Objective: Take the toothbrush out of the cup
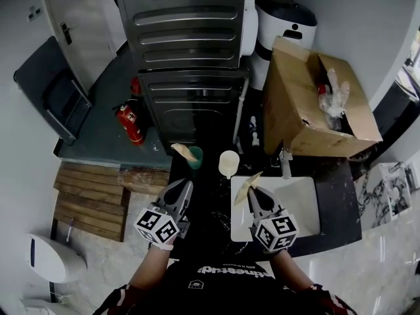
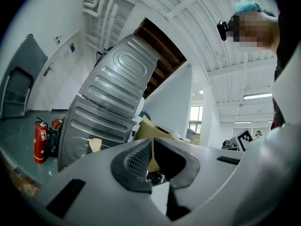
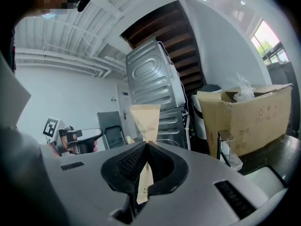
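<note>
The right gripper (image 3: 146, 147) clamps its ribbed black jaws on the toothbrush (image 3: 145, 121), which is sealed in a flat tan paper wrapper with a crimped top edge and held over the left rim of the white sink (image 1: 298, 202). Just beyond the sink's far left corner stand a pale cup (image 1: 228, 163) and a green cup (image 1: 195, 158) holding a second tan packet (image 1: 181, 151). The left gripper (image 1: 186, 186), jaws together and empty, hovers left of the sink. Behind the sink rise a metal tap (image 1: 285, 164), an open cardboard box (image 1: 295, 104) and ribbed steel machines (image 1: 187, 44).
</note>
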`<control>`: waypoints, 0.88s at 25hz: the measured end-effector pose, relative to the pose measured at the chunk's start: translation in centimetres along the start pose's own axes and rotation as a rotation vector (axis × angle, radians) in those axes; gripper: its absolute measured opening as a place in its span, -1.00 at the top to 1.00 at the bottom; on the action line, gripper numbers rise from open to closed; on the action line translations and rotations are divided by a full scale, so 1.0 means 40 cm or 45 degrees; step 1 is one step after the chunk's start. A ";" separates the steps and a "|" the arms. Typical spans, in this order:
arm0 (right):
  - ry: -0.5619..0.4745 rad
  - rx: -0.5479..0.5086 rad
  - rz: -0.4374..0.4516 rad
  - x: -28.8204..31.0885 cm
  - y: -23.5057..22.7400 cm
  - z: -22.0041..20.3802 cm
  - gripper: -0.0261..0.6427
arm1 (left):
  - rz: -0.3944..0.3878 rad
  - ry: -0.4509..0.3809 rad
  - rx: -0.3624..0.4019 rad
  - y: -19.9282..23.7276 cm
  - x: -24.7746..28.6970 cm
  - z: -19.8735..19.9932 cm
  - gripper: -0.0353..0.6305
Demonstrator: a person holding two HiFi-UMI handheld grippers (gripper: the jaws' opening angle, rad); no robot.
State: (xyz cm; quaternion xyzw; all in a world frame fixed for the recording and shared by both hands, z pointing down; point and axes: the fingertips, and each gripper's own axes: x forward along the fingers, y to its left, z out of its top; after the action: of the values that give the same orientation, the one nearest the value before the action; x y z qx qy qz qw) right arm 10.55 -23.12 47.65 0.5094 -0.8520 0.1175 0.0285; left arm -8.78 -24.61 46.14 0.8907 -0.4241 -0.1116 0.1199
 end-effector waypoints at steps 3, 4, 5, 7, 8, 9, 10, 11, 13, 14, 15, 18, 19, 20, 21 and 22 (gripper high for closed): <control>0.003 -0.009 -0.008 -0.001 -0.001 -0.007 0.80 | 0.005 -0.007 0.005 0.004 -0.002 0.002 0.74; 0.005 -0.016 -0.009 -0.001 0.001 -0.009 0.80 | 0.010 -0.009 0.012 0.007 -0.002 0.003 0.59; 0.008 -0.022 -0.009 -0.001 0.003 -0.011 0.80 | 0.020 -0.013 0.020 0.011 -0.002 0.003 0.52; 0.013 -0.034 -0.010 -0.001 0.009 -0.012 0.80 | 0.049 -0.023 0.034 0.030 -0.005 0.003 0.46; 0.012 -0.036 -0.010 -0.001 0.011 -0.011 0.80 | 0.064 -0.027 0.039 0.045 -0.005 0.002 0.46; 0.010 -0.034 -0.010 0.000 0.012 -0.009 0.80 | 0.080 -0.027 0.042 0.067 -0.002 -0.002 0.46; 0.008 -0.031 -0.010 0.001 0.012 -0.008 0.80 | 0.098 -0.022 0.045 0.094 0.002 -0.007 0.45; 0.008 -0.031 -0.012 0.002 0.011 -0.008 0.80 | 0.119 -0.012 0.049 0.126 0.008 -0.015 0.45; 0.015 -0.040 -0.023 0.002 0.006 -0.014 0.80 | 0.165 0.019 0.047 0.196 0.022 -0.037 0.42; 0.021 -0.042 -0.030 0.002 0.003 -0.018 0.80 | 0.186 0.037 0.039 0.229 0.030 -0.051 0.40; 0.027 -0.038 -0.037 0.000 -0.001 -0.023 0.80 | 0.203 0.054 0.027 0.258 0.039 -0.065 0.39; 0.039 -0.014 -0.061 -0.001 -0.013 -0.035 0.80 | 0.236 0.102 -0.004 0.334 0.077 -0.114 0.37; 0.042 -0.012 -0.068 0.001 -0.017 -0.039 0.80 | 0.244 0.117 -0.016 0.356 0.096 -0.132 0.37; 0.046 -0.014 -0.075 0.002 -0.019 -0.042 0.80 | 0.249 0.130 -0.027 0.375 0.116 -0.148 0.37; 0.051 -0.017 -0.080 0.003 -0.020 -0.046 0.80 | 0.251 0.145 -0.037 0.391 0.137 -0.164 0.37; 0.056 -0.018 -0.085 0.004 -0.021 -0.048 0.80 | 0.251 0.163 -0.044 0.404 0.158 -0.178 0.37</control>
State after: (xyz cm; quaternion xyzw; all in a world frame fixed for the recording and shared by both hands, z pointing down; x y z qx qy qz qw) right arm 11.05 -23.20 49.69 0.5348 -0.8344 0.1218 0.0548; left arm -14.52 -38.58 57.25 0.8477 -0.4993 -0.0495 0.1724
